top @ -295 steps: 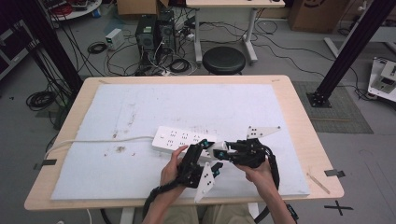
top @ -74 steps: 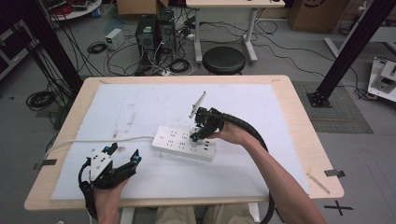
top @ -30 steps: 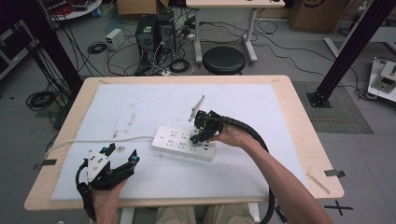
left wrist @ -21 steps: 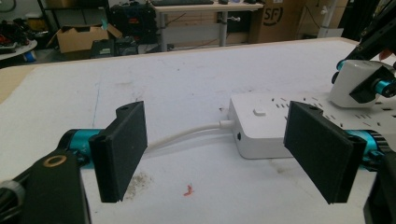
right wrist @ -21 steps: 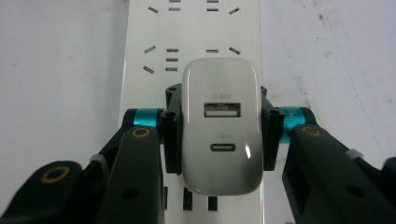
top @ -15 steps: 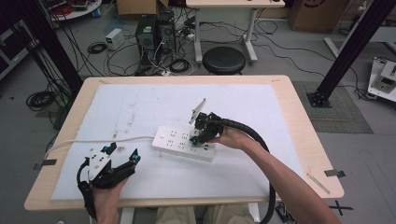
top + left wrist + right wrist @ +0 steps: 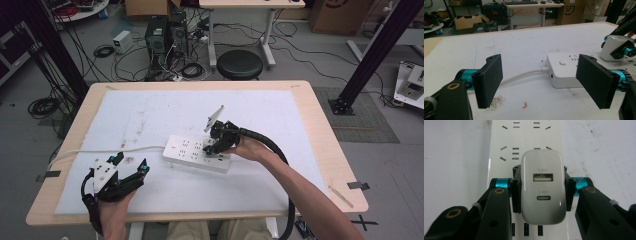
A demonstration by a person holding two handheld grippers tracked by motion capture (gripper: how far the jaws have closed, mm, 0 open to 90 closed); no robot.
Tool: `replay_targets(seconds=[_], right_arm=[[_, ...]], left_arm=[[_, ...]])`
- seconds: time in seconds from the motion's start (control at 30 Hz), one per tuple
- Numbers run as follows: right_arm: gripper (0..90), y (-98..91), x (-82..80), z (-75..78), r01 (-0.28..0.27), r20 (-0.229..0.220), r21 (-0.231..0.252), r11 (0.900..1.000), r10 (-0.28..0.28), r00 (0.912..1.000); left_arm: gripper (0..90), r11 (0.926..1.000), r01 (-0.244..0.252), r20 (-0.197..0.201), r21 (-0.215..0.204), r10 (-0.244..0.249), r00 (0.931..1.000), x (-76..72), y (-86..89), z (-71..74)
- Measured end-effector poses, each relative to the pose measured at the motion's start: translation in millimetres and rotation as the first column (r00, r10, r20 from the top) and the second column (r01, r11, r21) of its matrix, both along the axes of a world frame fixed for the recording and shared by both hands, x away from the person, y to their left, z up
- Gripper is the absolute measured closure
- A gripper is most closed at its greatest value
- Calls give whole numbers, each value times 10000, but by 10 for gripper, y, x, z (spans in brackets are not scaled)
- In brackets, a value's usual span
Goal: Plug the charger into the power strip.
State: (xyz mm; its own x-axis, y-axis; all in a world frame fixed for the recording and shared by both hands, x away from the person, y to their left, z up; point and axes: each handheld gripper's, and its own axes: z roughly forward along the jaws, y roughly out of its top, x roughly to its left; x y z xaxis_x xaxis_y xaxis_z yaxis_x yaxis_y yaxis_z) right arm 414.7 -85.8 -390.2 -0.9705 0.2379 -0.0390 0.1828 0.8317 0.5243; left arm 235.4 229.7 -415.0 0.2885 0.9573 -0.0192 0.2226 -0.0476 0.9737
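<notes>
1. Resting at about 7 o'clock on the surface (image 7: 310,130), the left tool (image 7: 131,165) sits in the person's left hand (image 7: 112,210), jaws wide apart, nothing between them.
2. Left gripper view: both black pads stand well apart; the white cable (image 7: 521,75) runs between them into the near end of the power strip (image 7: 564,71).
3. White mat (image 7: 150,120) covers most of the surface; scuff marks and a small red speck (image 7: 525,105) lie just ahead of the left tool.
4. Cable (image 7: 115,150) runs from the surface's 9 o'clock edge to the strip's left end.
5. Power strip (image 7: 187,149) lies near centre, long axis running roughly 10 to 4 o'clock, flat on the mat.
6. Right tool (image 7: 216,145) is over the strip's right half, clamped on a white USB charger (image 7: 543,187).
7. Right gripper view: charger sits upright on the strip (image 7: 499,135), pads pressing both its sides; USB-A port above, USB-C port below on its face. Whether the prongs are fully seated I cannot tell.
8. Right hand (image 7: 250,149) holds the tool from 4 o'clock; the forearm enters from the bottom right.
9. Grey plate (image 7: 214,117) sticks up from the right tool toward 12 o'clock.
</notes>
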Motion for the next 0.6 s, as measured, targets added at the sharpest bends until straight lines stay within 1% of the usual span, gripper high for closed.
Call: replay_targets(seconds=[0.07,0.23,0.27,0.37,0.47,0.53,0.6], right_arm=[[637,4,5,-2,-38,11,-41,10000,38,10000],[638,-7,42,-17,-53,-181,109,9999,55,9998],[638,-9,55,-16,-7,-333,80,10000,10,9994],[638,10,56,-10,-59,-328,-84,9999,56,9994],[638,16,37,-10,-87,-212,-164,9998,83,9997],[638,40,-41,-18,15,297,-337,9994,-4,9996],[638,42,-47,-22,30,368,-334,9994,-17,9993]], left_arm=[[215,10000,17,5,40,-17,10000,16,0,14],[215,9999,90,63,70,-90,9999,27,-32,34],[215,9999,103,46,64,-103,9999,24,-36,35],[215,9999,97,74,92,-97,9999,16,-39,30],[215,9999,106,38,64,-106,9999,10,-39,22],[215,9999,69,86,117,-70,9999,-5,-34,21],[215,10000,64,82,55,-64,9999,-9,-34,22]])
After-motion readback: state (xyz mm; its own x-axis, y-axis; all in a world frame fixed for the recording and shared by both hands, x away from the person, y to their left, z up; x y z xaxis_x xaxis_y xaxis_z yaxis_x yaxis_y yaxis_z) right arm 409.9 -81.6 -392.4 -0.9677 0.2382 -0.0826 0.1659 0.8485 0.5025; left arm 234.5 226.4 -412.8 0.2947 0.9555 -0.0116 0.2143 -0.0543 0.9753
